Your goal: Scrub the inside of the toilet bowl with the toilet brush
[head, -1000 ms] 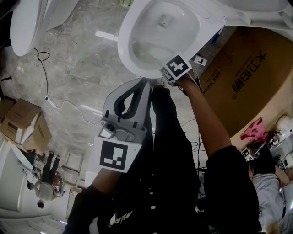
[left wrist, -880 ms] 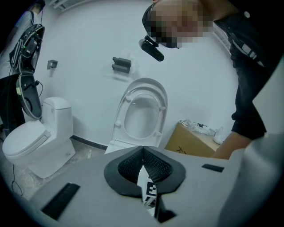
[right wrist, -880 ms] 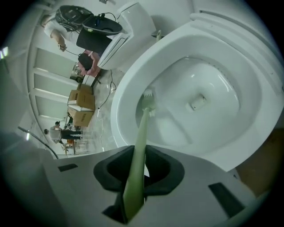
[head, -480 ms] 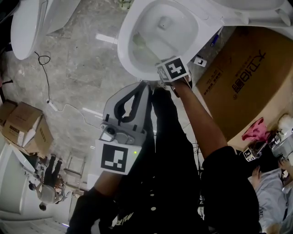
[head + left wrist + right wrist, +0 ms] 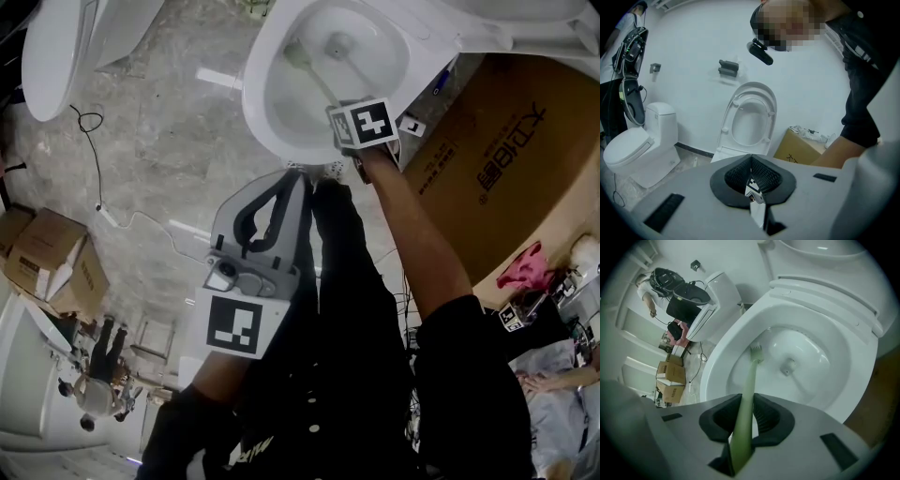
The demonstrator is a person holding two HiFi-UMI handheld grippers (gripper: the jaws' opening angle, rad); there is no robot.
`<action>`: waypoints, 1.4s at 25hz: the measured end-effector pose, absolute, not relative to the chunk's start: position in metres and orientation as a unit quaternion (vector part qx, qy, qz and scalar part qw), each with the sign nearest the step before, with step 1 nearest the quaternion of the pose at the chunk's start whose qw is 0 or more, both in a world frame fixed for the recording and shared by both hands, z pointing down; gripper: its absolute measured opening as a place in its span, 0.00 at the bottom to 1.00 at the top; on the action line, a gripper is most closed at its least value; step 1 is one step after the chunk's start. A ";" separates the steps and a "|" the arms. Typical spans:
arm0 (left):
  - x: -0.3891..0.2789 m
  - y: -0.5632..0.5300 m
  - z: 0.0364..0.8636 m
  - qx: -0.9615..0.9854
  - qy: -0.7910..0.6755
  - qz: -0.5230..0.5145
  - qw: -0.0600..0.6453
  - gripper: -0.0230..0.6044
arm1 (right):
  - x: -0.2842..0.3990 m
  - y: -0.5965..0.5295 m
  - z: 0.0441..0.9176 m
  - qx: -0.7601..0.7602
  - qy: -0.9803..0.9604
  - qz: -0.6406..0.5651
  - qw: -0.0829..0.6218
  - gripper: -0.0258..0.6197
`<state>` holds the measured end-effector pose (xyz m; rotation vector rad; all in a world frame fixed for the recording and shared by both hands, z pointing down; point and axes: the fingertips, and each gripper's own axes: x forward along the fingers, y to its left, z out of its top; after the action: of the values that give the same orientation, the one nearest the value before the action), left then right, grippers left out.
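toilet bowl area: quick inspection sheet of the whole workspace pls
surface: grey marbled floor.
job's things: toilet bowl open; green toilet brush, head down inside the bowl.
clutter: large cardboard box beside the bowl; small boxes; pink cloth.
grippers: right gripper shut on the toilet brush handle; left gripper shut, empty, short of the bowl.
cables: black cable and white cable on the floor.
surroundings: second toilet, lid closed; white wall.
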<state>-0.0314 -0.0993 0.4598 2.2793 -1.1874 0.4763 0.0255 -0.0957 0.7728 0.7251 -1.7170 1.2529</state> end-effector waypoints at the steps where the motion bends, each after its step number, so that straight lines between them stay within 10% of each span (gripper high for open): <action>1: -0.032 -0.099 0.460 0.841 -0.439 0.177 0.261 0.08 | 0.027 -0.100 0.773 0.296 -0.689 0.501 0.432 0.18; 35: -0.037 -0.094 0.463 0.839 -0.440 0.182 0.262 0.08 | 0.104 -0.158 0.778 0.377 -0.668 0.481 0.425 0.18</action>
<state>-0.0369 -0.0941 0.4630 2.2709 -1.1912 0.4935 0.1042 -0.1576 0.7781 0.9429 -1.6706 1.2030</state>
